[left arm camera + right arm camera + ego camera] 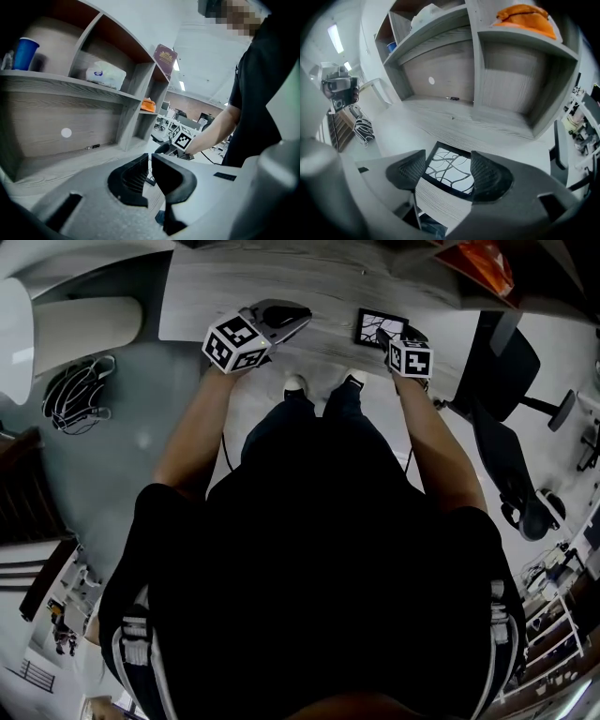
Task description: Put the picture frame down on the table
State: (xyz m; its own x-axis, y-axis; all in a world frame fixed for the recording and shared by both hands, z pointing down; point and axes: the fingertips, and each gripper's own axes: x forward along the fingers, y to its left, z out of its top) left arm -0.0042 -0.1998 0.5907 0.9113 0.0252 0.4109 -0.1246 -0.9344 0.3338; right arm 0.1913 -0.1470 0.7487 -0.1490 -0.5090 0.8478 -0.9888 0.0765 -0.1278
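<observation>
The picture frame (pixel 449 172) lies flat on the table (pixel 454 119), face up, with its black border and its pattern of dark curved lines clearly visible; it is on the right part of the table, not far from the near edge, and a strip of bare wood shows between it and that edge. The right gripper (pixel 392 338) hangs just above it, pointing steeply down, and its two jaws stand wide apart, one over each side of the frame. As far as I can see, the pads do not press on the frame, so it rests on the table by its own weight. The left gripper (pixel 284 321) is well apart, over the left part of the table; its jaws are almost together, with only a narrow slit between them, and they carry nothing. Behind the table, on the far side, stands a grey shelf unit (pixel 478 65) with an orange thing (pixel 525 16) in an upper compartment, and an office chair (pixel 502 367) stands to the right of the table. In my judgement the placing itself is finished and the step in hand is the release and retreat. The next move calls for taking the right gripper away straight upward with the jaws kept wide, so that no pad catches the border and drags or tips the frame toward the near edge.
</observation>
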